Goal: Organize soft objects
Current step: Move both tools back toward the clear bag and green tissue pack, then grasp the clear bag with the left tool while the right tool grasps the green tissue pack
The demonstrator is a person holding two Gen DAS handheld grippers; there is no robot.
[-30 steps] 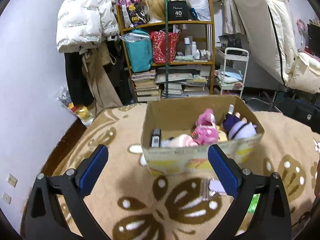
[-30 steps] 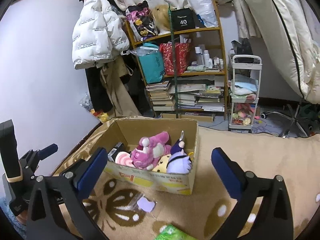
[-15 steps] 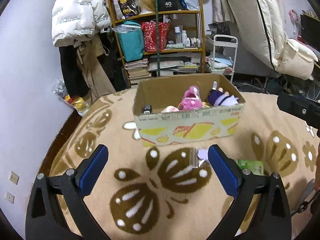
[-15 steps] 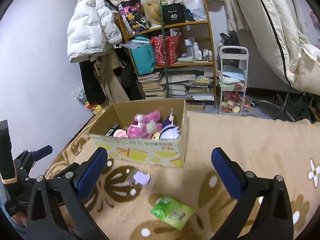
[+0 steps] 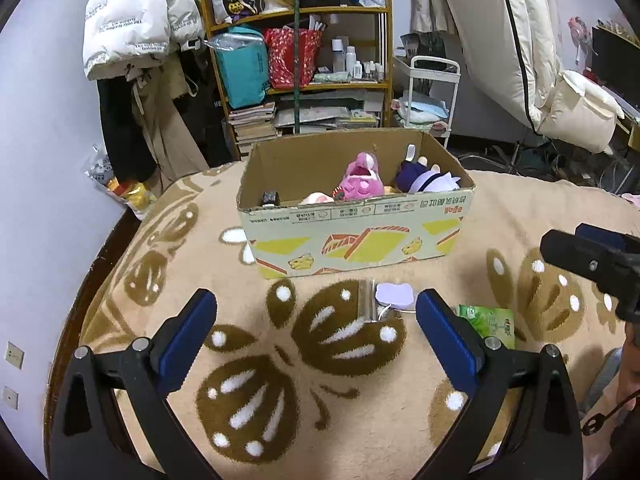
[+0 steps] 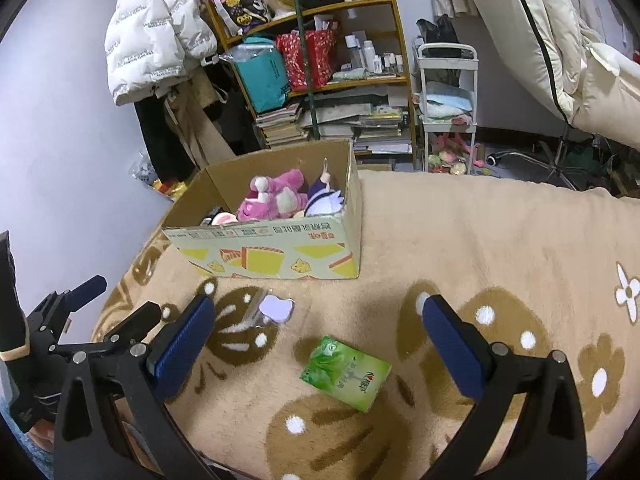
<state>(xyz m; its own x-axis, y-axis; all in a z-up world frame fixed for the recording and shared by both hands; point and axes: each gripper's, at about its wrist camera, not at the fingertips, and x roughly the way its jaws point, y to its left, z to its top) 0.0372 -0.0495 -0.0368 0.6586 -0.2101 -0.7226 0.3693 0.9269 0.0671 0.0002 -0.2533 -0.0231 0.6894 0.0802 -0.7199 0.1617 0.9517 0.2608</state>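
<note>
A: Left claw (image 5: 316, 322) spread wide, nothing between its blue pads (image 5: 185, 344). Right claw (image 6: 318, 330) likewise agape and empty, above the blanket (image 6: 500, 232).

B: Nearest item?

A: Green packet (image 6: 346, 372), flat on the blanket between the right claw's fingers, glossy wrapper with a leaf print. Left wrist view puts it just beside the right-hand pad.

B: Next out?

A: Small lilac tag in a clear sleeve (image 5: 386, 298), lying flat, just short of the cardboard box (image 5: 356, 236).

B: Box contents?

A: Pink plush (image 6: 276, 198) slumped mid-box, fuzzy, pale patches. Purple-and-white plush (image 5: 426, 178) touching it, toward the right end as the left wrist sees it. Small dark object (image 5: 270, 198) in the left corner; cannot identify.

B: Beyond that?

A: Bookshelf (image 5: 304, 84) and a white puffer jacket (image 5: 136, 12) against the wall.

B: Change from a second ago?

A: Both claws have backed away from the box; it sits farther off, and the green packet has come fully into view. Claw spread unchanged.
</note>
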